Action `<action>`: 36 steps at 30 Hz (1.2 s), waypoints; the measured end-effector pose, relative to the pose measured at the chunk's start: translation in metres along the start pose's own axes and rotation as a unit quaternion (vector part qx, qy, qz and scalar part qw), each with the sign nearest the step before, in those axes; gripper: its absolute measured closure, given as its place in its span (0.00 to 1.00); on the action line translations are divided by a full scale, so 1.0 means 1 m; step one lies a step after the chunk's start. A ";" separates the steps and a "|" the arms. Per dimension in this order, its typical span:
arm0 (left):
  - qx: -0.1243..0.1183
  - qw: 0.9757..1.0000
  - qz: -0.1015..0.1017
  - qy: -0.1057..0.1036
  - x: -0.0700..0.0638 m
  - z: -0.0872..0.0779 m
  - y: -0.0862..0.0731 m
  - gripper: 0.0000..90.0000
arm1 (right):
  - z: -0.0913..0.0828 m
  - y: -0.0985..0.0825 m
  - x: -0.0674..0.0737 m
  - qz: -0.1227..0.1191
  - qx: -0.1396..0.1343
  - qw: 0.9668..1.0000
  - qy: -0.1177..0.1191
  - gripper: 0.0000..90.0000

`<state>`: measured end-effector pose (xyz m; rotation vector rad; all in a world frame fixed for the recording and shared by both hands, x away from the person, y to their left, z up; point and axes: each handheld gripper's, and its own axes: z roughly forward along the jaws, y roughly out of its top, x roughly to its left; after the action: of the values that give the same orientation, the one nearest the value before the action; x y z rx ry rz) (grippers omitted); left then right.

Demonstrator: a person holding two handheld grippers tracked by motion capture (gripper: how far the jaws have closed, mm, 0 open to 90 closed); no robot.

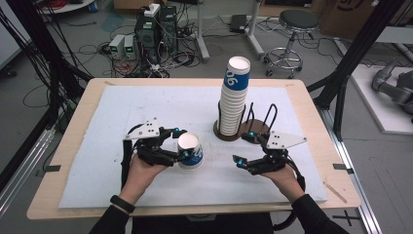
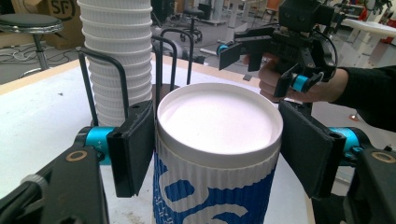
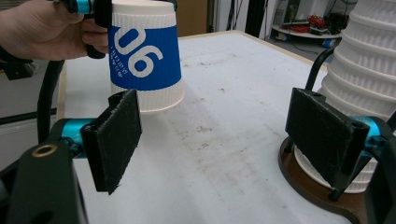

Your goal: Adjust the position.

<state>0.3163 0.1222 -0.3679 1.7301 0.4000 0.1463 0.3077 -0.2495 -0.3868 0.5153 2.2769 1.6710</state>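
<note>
A white paper cup with a blue sleeve [image 1: 191,152] stands upside down, its closed base facing up. My left gripper [image 1: 183,144] is shut on it, and in the left gripper view both pads [image 2: 135,144] press the cup [image 2: 219,140] just under its base. I cannot tell whether the cup [image 3: 144,60] rests on the white mat or hangs slightly above it. My right gripper [image 1: 243,147] is open and holds nothing; it sits low over the mat, right of the cup and in front of the cup holder. Its jaws [image 3: 219,135] stand wide apart above bare mat.
A tall stack of upside-down cups [image 1: 234,97] stands in a black wire holder on a brown round base [image 1: 257,129], behind my right gripper. The white mat [image 1: 146,107] covers the wooden table. On the floor beyond the table are a stool [image 1: 291,29] and computers.
</note>
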 end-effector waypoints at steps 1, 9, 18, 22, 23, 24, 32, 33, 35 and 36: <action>-0.001 1.000 0.000 -0.001 -0.001 0.001 0.001 0.33 | 0.001 0.000 0.000 -0.002 0.000 1.000 0.002 0.21; -0.002 1.000 0.004 -0.012 -0.005 0.008 0.005 0.33 | 0.006 0.001 0.004 -0.006 0.002 1.000 0.022 0.21; -0.005 1.000 0.004 -0.026 -0.009 0.018 0.008 0.33 | 0.017 0.001 0.011 -0.007 0.013 0.999 0.048 0.21; -0.005 0.999 0.005 -0.031 -0.012 0.024 0.009 0.33 | 0.022 0.001 0.013 -0.011 0.018 0.998 0.057 0.21; -0.005 0.999 0.005 -0.032 -0.012 0.025 0.009 0.33 | 0.023 0.001 0.014 -0.011 0.019 0.998 0.060 0.21; -0.005 0.999 0.004 -0.034 -0.013 0.026 0.009 0.33 | 0.025 0.001 0.015 -0.012 0.019 0.998 0.063 0.21; 0.000 0.999 0.007 -0.046 -0.018 0.036 0.009 0.33 | 0.035 0.000 0.020 -0.011 0.032 0.996 0.079 0.21; -0.002 0.999 0.006 -0.048 -0.019 0.037 0.009 0.33 | 0.036 0.001 0.021 -0.011 0.032 0.996 0.080 0.21; -0.004 0.999 0.006 -0.051 -0.021 0.040 0.009 0.33 | 0.039 0.001 0.023 -0.011 0.034 0.996 0.085 0.21; -0.004 0.999 0.008 -0.053 -0.022 0.041 0.009 0.33 | 0.040 0.000 0.024 -0.009 0.035 0.996 0.086 0.21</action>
<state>0.3104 0.0754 -0.3647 1.7250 0.3080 0.0679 0.3031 -0.2046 -0.3985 0.3775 2.4611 1.6915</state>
